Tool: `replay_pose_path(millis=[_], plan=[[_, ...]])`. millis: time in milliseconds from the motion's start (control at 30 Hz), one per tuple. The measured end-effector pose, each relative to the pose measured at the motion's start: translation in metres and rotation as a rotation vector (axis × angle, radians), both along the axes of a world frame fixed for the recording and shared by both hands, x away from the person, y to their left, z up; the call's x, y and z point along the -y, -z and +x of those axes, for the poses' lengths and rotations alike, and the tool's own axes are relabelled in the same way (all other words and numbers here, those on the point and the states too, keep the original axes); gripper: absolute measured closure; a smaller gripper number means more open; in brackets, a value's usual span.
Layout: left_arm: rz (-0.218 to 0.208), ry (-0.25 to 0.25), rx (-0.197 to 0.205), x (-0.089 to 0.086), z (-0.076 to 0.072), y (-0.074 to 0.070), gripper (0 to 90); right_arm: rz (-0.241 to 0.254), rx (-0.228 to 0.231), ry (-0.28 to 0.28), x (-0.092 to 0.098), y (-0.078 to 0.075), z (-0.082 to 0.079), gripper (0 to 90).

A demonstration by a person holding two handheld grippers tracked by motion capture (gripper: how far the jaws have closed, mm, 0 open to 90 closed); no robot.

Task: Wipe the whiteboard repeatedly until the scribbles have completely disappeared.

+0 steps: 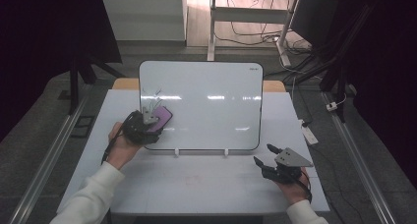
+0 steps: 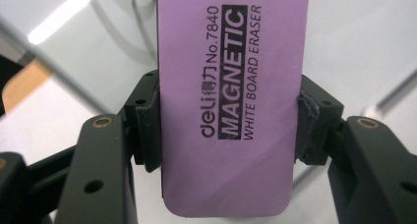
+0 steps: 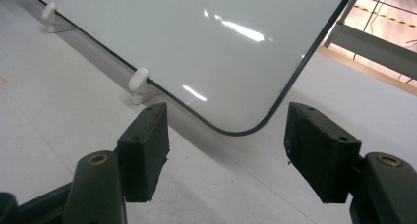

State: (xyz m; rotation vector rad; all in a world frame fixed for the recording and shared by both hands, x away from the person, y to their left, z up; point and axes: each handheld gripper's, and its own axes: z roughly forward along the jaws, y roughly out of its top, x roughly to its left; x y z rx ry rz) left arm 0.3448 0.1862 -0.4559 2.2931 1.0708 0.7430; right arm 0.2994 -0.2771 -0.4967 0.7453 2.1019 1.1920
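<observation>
Purple eraser (image 2: 231, 101) label: "deli", Chinese characters, "No.7840", "MAGNETIC", "WHITE BOARD ERASER". Whiteboard (image 1: 206, 111) corner mark, probably logo, too small to read.

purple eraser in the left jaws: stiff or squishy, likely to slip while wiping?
The purple eraser probably holds stiff: its printed face stays flat between the left gripper jaws. Likely light, being thin. Slip looks unlikely, as the pads clamp both long edges; the smooth whiteboard should add little drag.
</observation>
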Motion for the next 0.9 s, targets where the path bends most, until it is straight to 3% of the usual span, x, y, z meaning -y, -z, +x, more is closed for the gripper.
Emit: replay_pose_path(millis=[133, 233, 533, 600, 700, 900], plan=[[-0.022, -0.041, 0.004, -0.016, 0.002, -0.011, 40.6, -0.007, 0.0, 0.0, -0.001, 0.0, 0.0, 32.7], [-0.067, -0.069, 0.016, -0.026, 0.01, -0.023, 40.6, -0.004, 0.002, 0.003, 0.0, 0.0, 0.001, 32.7], [-0.077, -0.137, 0.058, -0.027, 0.042, -0.056, 40.6, -0.001, 0.003, 0.005, 0.001, 0.0, 0.001, 32.6], [-0.09, -0.145, 0.044, -0.029, 0.045, -0.06, 40.6, -0.002, 0.001, 0.004, 0.001, 0.001, 0.001, 32.6], [-0.053, -0.144, 0.017, -0.027, 0.041, -0.056, 40.7, -0.001, 0.002, 0.004, 0.001, 0.0, 0.001, 32.6], [-0.041, -0.105, -0.061, -0.034, 0.022, -0.033, 40.7, 0.0, 0.006, 0.003, 0.001, 0.0, 0.0, 32.6]])
